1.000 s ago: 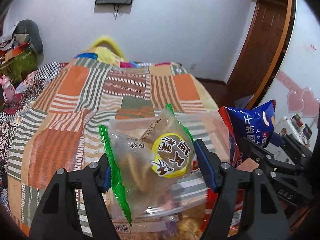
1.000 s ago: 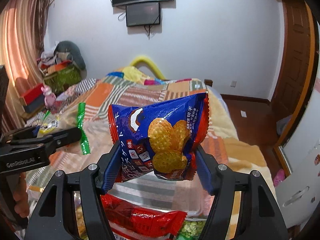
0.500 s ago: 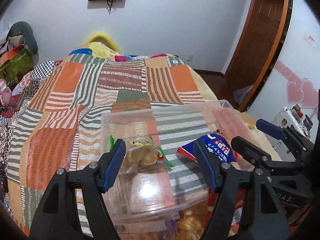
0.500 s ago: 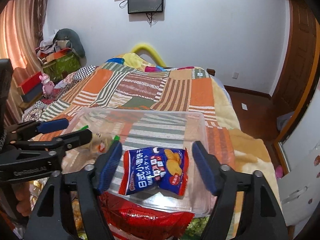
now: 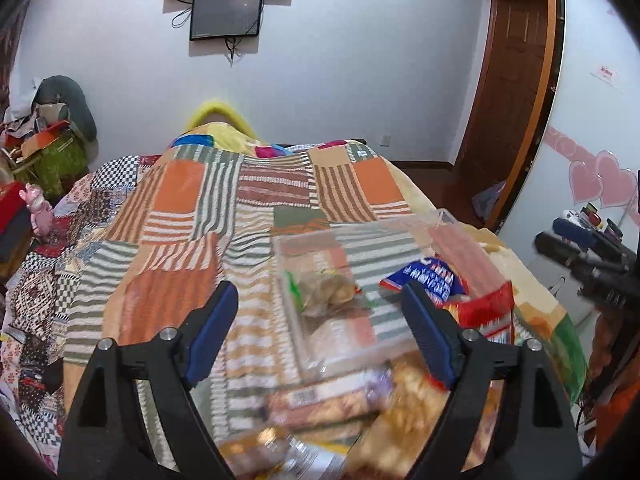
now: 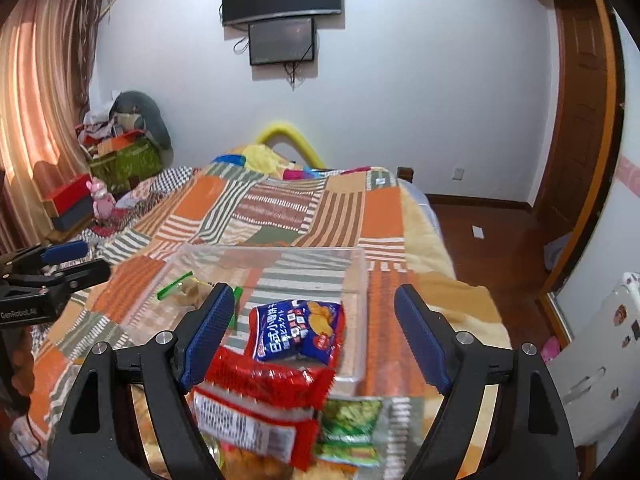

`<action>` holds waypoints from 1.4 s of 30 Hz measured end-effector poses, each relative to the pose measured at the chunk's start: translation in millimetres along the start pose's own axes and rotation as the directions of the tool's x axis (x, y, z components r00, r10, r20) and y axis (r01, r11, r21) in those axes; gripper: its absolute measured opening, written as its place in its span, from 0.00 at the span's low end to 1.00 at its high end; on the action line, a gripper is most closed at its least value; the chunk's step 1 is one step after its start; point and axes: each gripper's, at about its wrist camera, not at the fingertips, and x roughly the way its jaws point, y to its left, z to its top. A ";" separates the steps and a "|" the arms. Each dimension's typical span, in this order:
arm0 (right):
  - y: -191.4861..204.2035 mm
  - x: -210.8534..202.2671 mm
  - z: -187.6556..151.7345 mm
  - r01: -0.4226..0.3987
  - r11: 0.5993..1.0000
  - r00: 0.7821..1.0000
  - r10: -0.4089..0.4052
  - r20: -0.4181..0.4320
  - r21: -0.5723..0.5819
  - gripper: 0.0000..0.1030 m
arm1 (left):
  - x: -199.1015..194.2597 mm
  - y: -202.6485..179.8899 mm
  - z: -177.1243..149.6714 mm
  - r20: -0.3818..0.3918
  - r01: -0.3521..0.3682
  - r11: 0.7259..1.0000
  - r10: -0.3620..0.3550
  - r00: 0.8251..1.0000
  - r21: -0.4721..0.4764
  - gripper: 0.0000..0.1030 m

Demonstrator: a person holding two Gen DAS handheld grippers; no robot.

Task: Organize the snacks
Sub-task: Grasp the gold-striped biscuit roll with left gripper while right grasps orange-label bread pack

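A clear plastic bin sits on the patchwork bedspread. A blue cracker packet lies in its right half, and a clear packet with green edges lies in its left half. In the left wrist view the bin holds the clear packet and the blue packet. My left gripper is open and empty, near the bin's left side. My right gripper is open and empty, just above the near end of the bin.
A pile of loose snack packets lies at the near edge: a red packet, a green one and tan ones. The bedspread stretches to the left and far side. A wooden door stands at right.
Both grippers opened and dropped their packets into the bin, then drew back. The left gripper has shifted left, so the bin now sits right of its centre.
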 end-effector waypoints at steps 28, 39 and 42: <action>-14.3 -3.0 -107.1 0.054 0.990 0.971 -0.021 -0.239 0.132 0.78 | 48.1 84.4 -141.6 -0.296 -0.038 0.997 0.018 0.955 -0.061 0.88; -12.9 8.6 -118.3 0.040 0.989 0.957 0.004 -0.291 0.146 0.46 | 69.6 89.1 -142.4 -0.305 0.031 0.993 -0.064 0.950 -0.111 0.77; -11.6 7.6 -120.1 0.038 0.990 0.955 0.005 -0.297 0.139 0.34 | 63.4 87.9 -148.9 -0.316 -0.003 0.996 -0.026 0.949 -0.092 0.66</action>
